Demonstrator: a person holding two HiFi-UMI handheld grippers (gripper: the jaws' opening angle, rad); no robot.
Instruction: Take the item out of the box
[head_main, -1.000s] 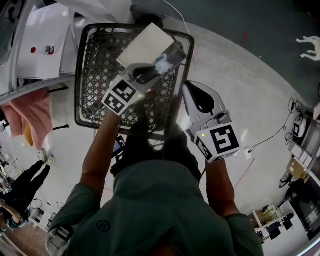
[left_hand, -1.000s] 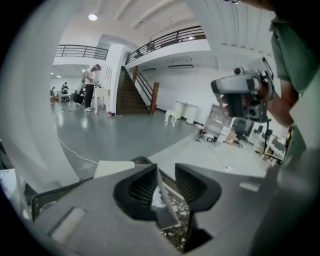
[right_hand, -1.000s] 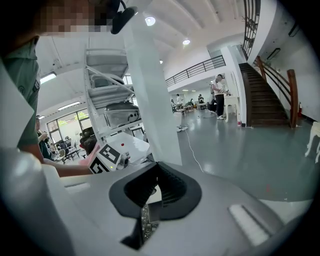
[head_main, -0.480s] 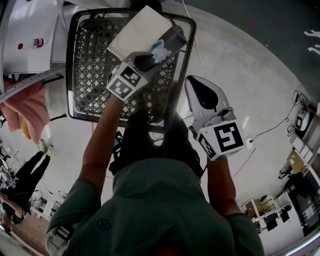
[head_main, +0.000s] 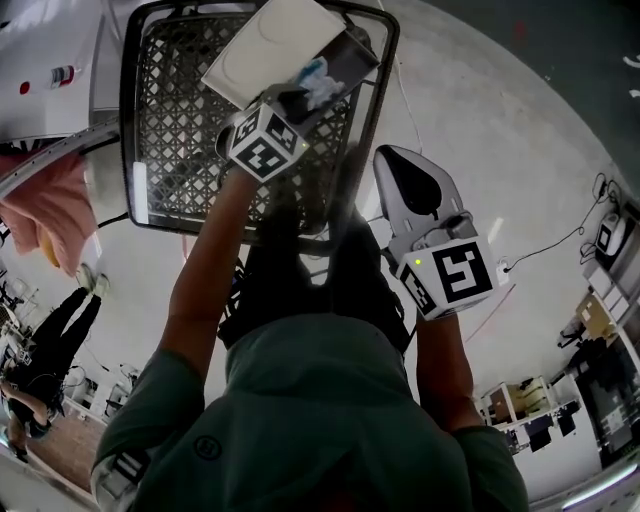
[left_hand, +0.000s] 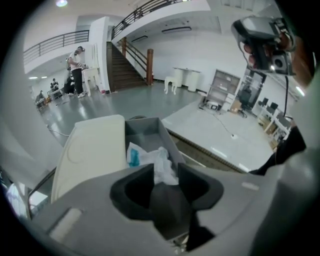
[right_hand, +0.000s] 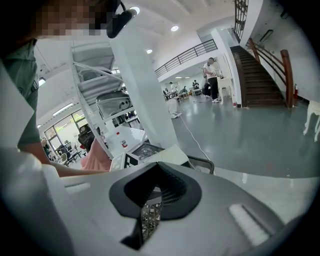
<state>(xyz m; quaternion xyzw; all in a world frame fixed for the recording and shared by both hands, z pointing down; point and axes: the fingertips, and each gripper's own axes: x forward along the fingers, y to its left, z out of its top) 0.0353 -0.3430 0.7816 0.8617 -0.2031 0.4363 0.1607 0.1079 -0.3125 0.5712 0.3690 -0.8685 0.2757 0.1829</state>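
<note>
An open box, its white lid (head_main: 262, 45) folded back, rests on top of a black lattice basket (head_main: 128, 130). Inside its grey tray (left_hand: 147, 134) lies a crumpled white plastic packet with a teal patch (left_hand: 150, 159) (head_main: 315, 75). My left gripper (head_main: 300, 98) (left_hand: 162, 172) reaches into the box; its jaws are opening, with the packet's near end between the tips and no pad pressing on it. My right gripper (head_main: 398, 165) (right_hand: 159, 172) hangs to the right of the basket, over the floor, shut and holding nothing.
The basket stands on a pale floor. A pink cloth (head_main: 50, 210) hangs at the left below white shelving (head_main: 50, 60). A cable (head_main: 545, 262) runs across the floor at the right. A person (head_main: 45, 355) stands at the lower left.
My left gripper has pushed farther forward into the box and its marker cube has turned. Its jaws stand wider. The right gripper has stayed beside the basket.
</note>
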